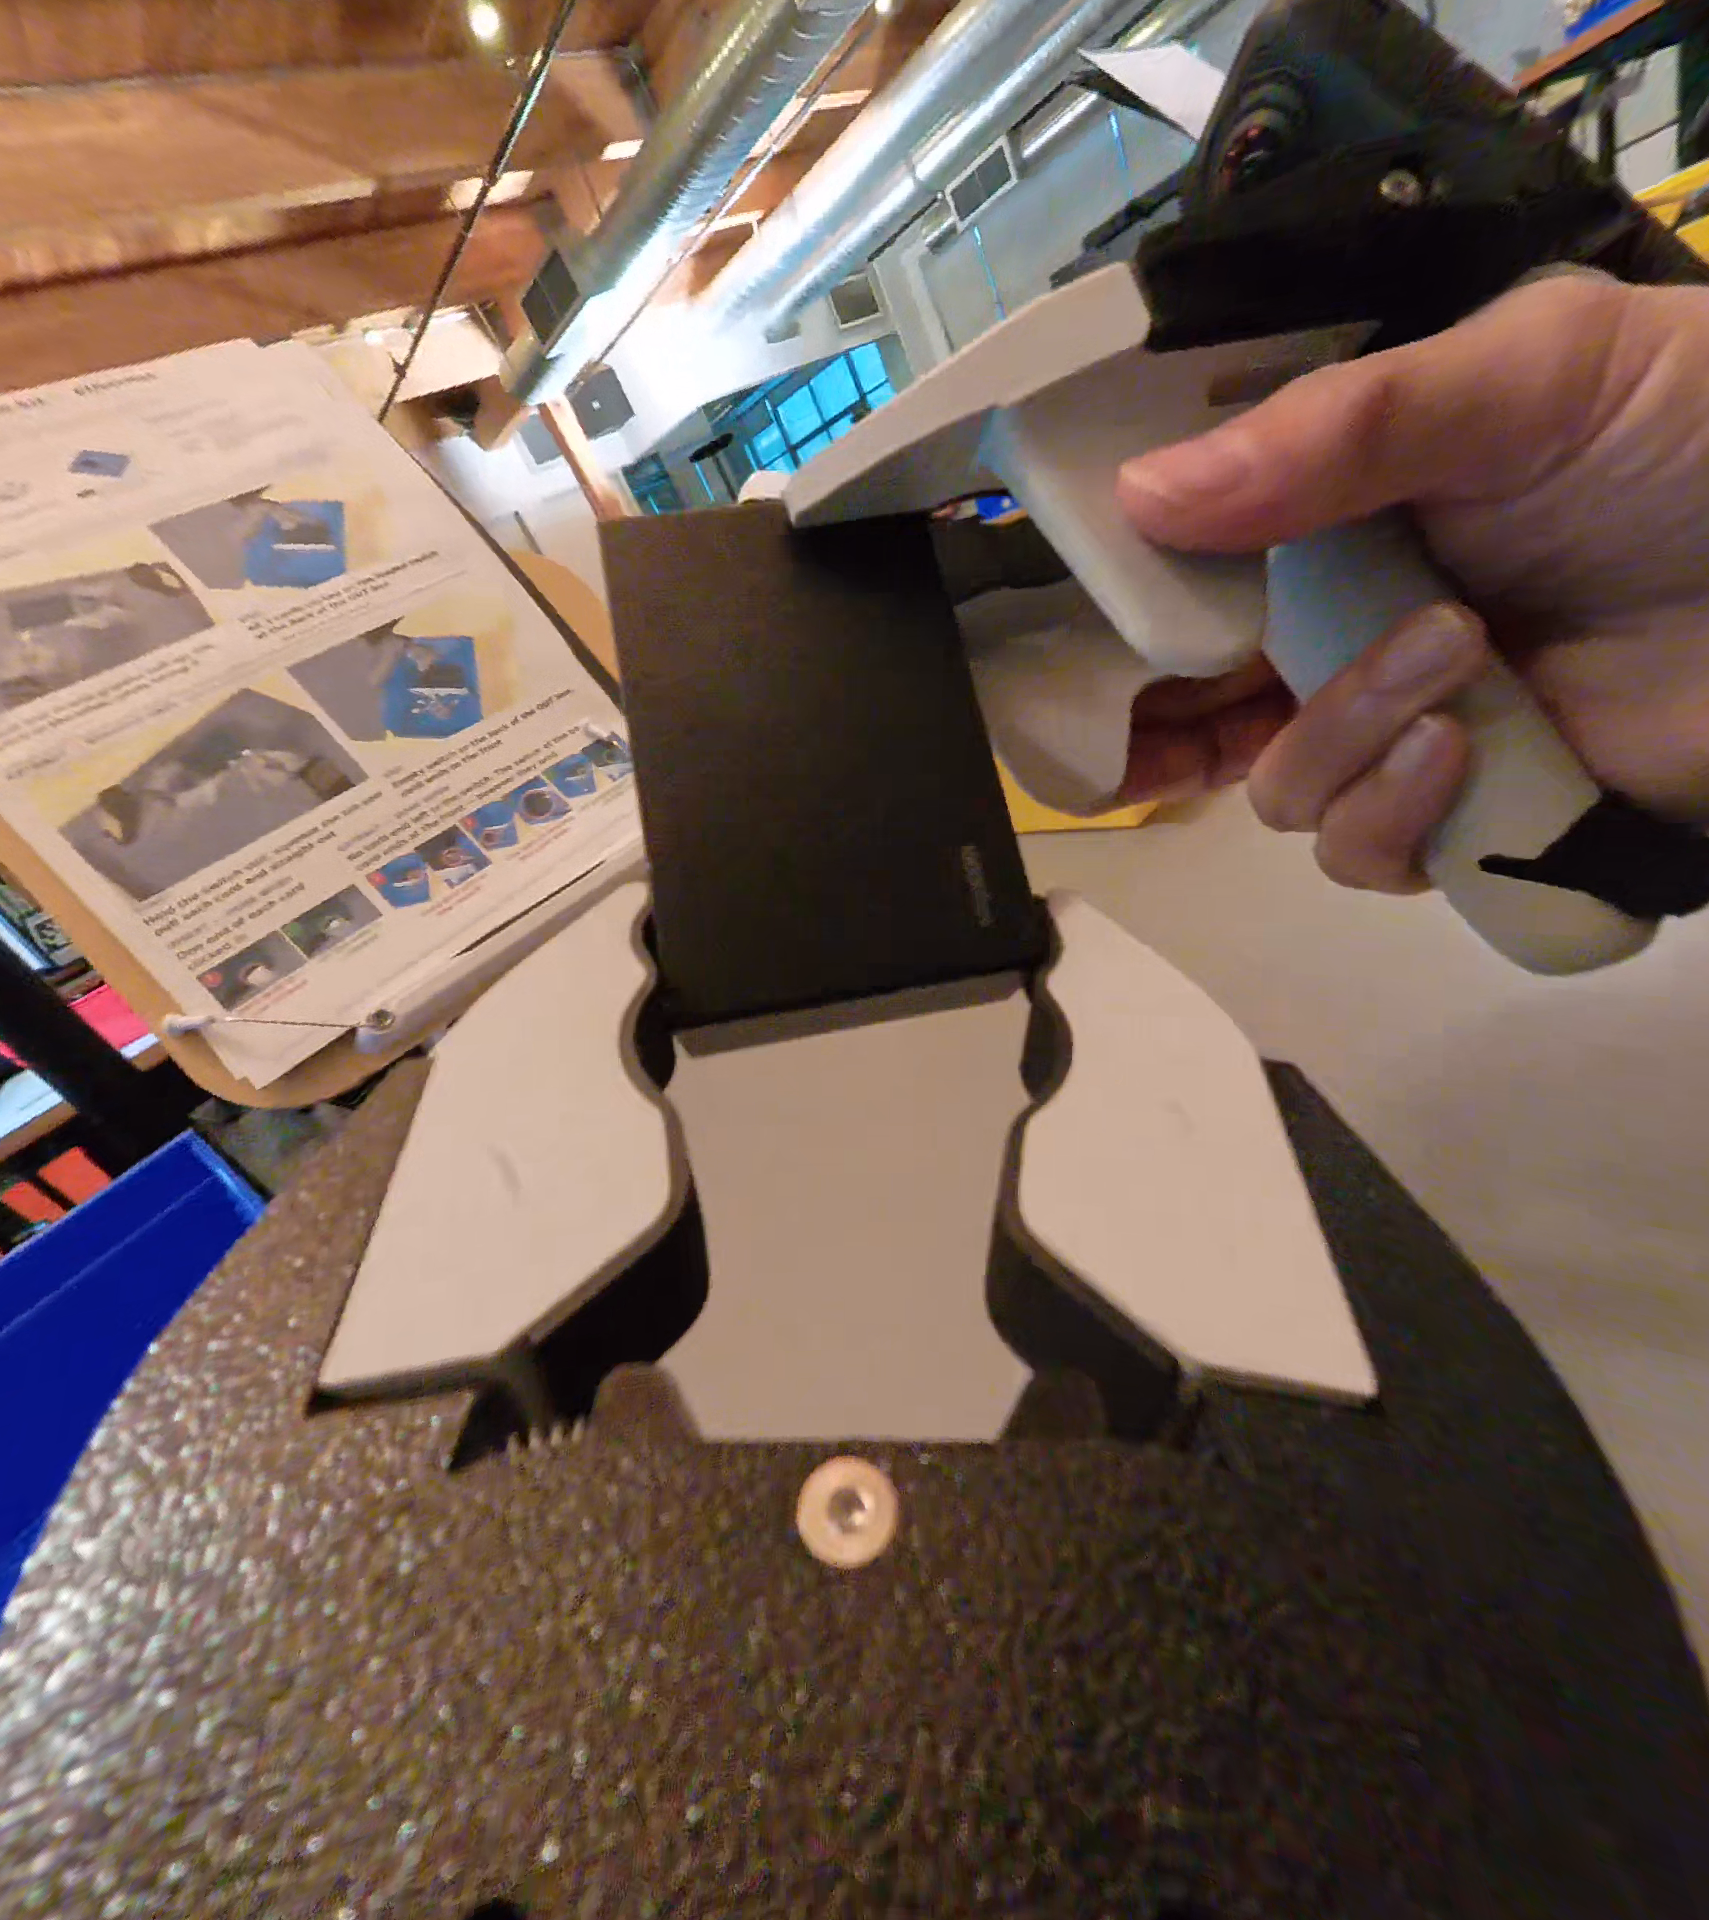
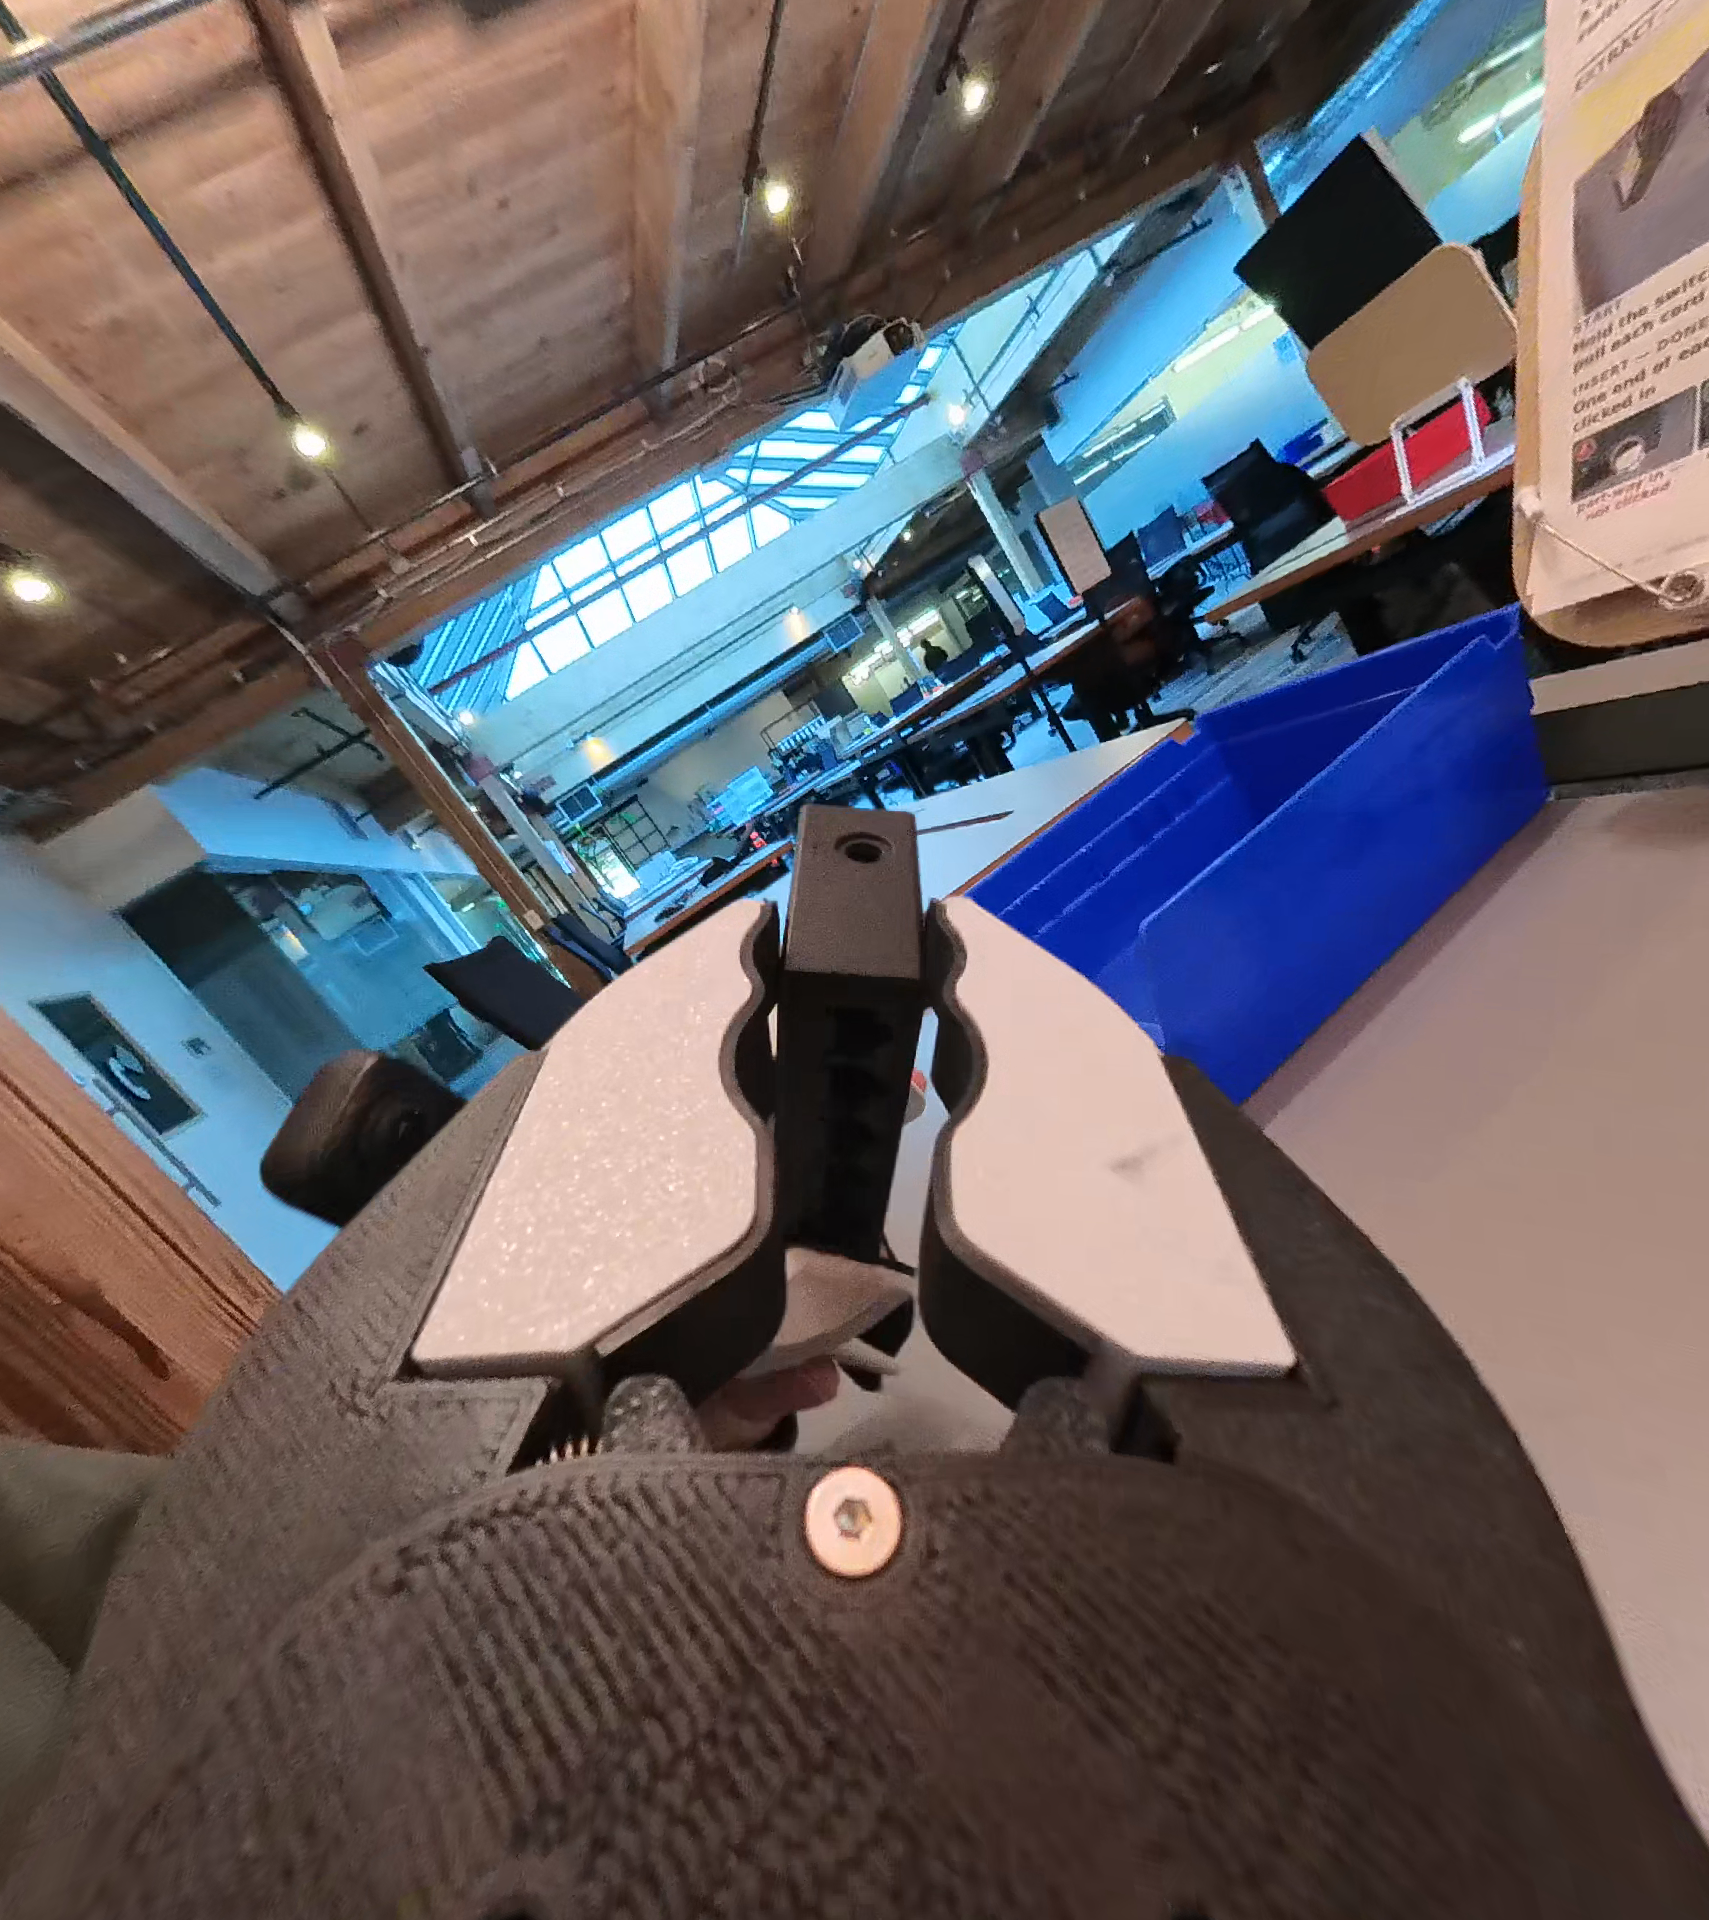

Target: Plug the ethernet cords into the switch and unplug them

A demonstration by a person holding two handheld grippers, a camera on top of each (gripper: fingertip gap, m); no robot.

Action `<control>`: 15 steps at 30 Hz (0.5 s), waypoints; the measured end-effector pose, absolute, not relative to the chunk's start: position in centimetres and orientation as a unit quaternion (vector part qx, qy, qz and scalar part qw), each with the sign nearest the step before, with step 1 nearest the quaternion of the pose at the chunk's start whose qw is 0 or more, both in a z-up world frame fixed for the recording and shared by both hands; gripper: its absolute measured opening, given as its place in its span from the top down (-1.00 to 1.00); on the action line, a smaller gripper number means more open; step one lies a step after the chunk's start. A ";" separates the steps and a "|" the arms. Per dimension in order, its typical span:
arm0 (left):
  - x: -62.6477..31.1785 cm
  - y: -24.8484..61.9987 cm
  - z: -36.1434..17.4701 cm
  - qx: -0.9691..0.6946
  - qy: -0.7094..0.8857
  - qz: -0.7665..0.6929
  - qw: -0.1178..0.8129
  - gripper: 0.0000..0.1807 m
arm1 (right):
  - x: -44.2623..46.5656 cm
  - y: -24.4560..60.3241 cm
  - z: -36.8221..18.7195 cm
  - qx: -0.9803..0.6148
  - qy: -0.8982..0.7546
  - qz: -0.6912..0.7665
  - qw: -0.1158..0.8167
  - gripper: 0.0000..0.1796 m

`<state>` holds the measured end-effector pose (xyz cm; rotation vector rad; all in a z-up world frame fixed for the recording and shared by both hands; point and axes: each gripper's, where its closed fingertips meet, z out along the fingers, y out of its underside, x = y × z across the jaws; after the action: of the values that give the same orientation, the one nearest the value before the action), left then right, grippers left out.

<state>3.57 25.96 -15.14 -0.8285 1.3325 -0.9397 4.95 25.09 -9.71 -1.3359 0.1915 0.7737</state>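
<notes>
Your left gripper clamps the near end of the black switch, lifted off the table; your right gripper pinches its far end. Only the left view shows your hand on the right handle; only the right view shows the empty ports along the edge, and the blue bin near

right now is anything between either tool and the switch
Nothing visible stands between them. The left tool is closed directly on the near end of the switch, and the right tool is clamped on its far end.
</notes>
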 end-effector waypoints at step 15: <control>-1.2 20.1 -18.2 -0.291 0.720 -0.588 0.227 0.29 | 0.0 21.1 -15.1 -0.743 -0.370 0.179 0.528 -0.11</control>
<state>-1.25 20.08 -18.23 -0.8008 1.9823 -1.6205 -0.04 21.06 -15.13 -1.7752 -0.8835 0.4266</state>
